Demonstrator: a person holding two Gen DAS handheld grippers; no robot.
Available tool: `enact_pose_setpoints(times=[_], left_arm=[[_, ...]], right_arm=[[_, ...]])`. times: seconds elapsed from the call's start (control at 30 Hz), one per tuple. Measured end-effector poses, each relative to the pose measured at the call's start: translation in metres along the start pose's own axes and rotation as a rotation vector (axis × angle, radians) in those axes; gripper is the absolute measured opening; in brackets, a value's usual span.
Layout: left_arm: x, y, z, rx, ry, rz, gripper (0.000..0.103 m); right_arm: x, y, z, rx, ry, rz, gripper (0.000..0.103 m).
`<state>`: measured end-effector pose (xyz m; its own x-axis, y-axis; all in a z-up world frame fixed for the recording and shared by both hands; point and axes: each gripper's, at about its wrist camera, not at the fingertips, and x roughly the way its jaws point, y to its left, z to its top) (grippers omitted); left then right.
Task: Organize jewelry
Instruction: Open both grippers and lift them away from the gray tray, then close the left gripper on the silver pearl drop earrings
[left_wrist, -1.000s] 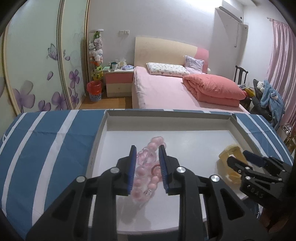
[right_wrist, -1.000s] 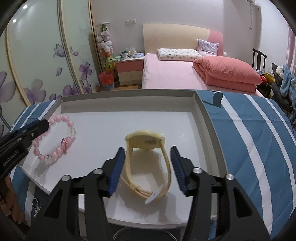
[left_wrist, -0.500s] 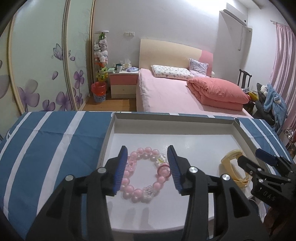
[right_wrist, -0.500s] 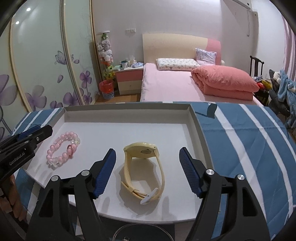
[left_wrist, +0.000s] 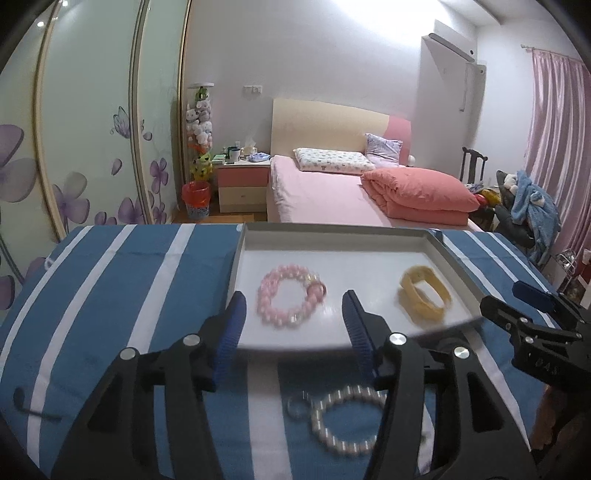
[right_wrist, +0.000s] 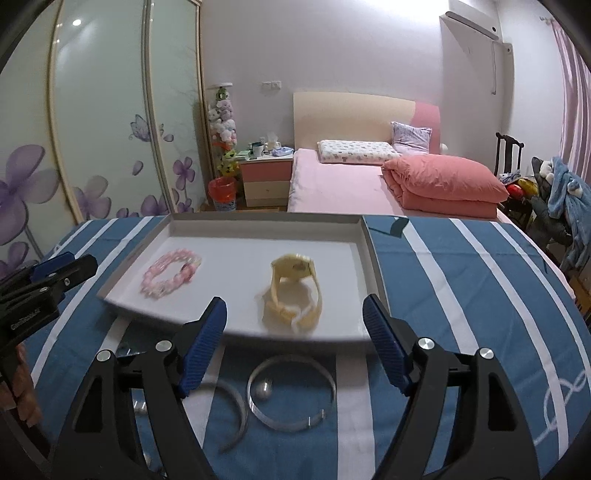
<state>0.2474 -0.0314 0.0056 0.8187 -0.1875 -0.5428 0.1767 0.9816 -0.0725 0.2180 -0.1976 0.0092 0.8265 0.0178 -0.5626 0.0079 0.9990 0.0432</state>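
A white tray (left_wrist: 332, 243) (right_wrist: 258, 230) lies on the blue striped cloth. In it lie a pink bead bracelet (left_wrist: 290, 301) (right_wrist: 170, 273) at the left and a yellow watch (left_wrist: 424, 299) (right_wrist: 293, 295) at the right. My left gripper (left_wrist: 293, 332) is open and empty, held back from the tray's near edge. My right gripper (right_wrist: 293, 343) is open and empty, also before the near edge. A white pearl bracelet (left_wrist: 343, 421) with a small ring (left_wrist: 297, 406) lies on the cloth under the left gripper. A clear bangle (right_wrist: 291, 393) and a silver open bangle (right_wrist: 232, 417) lie under the right gripper.
The blue and white striped cloth (left_wrist: 110, 288) (right_wrist: 461, 295) covers the table on both sides of the tray. A bed (right_wrist: 351, 184), a nightstand (right_wrist: 264, 179) and wardrobe doors (right_wrist: 92, 129) stand in the room beyond the table.
Both grippers opened, let go of the pink bracelet and the yellow watch in the tray, and drew back toward me. Jewelry on the cloth before the tray has come into view.
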Motion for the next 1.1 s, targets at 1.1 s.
enact_pose_setpoints(times=[1.1], left_arm=[[-0.046,-0.048,-0.123,0.092,0.21,-0.08,0.048]], right_arm=[[-0.087,-0.015,-0.096,0.091,-0.049,0.003,0.078]])
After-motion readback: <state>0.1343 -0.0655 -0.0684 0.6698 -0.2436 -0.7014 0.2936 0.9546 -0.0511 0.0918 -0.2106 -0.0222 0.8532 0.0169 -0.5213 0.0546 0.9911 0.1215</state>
